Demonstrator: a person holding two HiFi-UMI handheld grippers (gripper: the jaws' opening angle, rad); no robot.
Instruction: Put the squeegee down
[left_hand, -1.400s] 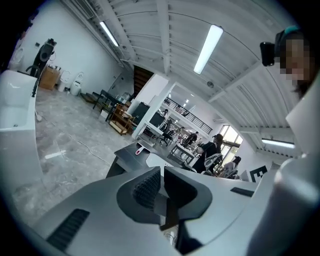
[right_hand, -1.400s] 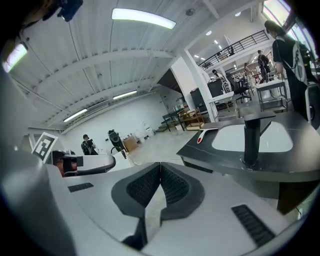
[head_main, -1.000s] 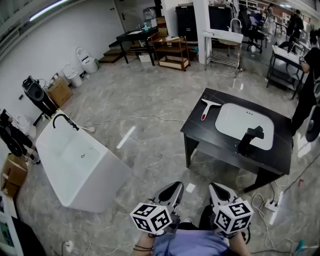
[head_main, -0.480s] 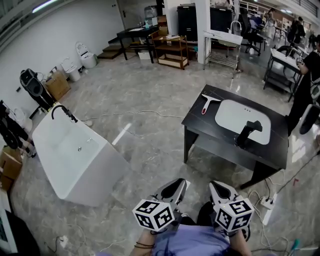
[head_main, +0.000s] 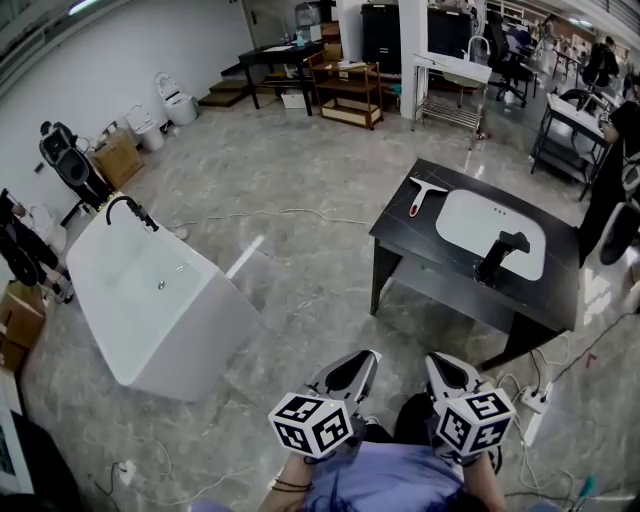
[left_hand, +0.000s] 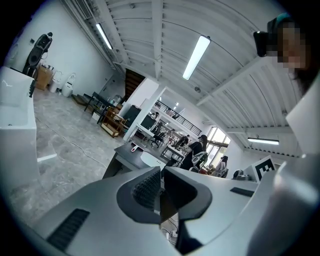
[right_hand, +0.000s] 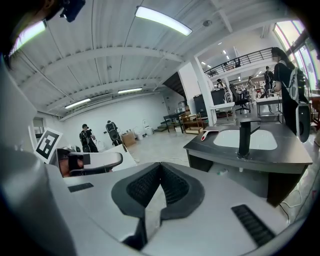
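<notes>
Judging against the frame of a second before, little is found altered. The black vanity counter (head_main: 415, 243) and the white freestanding bathtub (head_main: 150, 305) are seen shifted slightly in the head view. The white-bladed squeegee with a red handle (head_main: 427, 193) is seen in the same spot, flat on the counter's far left corner, just beside the white inset basin (head_main: 480, 222). The left gripper (head_main: 364, 358) and the right gripper (head_main: 436, 362) are held low, close to the body and well apart from the squeegee, with bare floor lying between. Both are shown with jaws pressed together on nothing. The squeegee is seen far beyond the jaw tips in each gripper view.
</notes>
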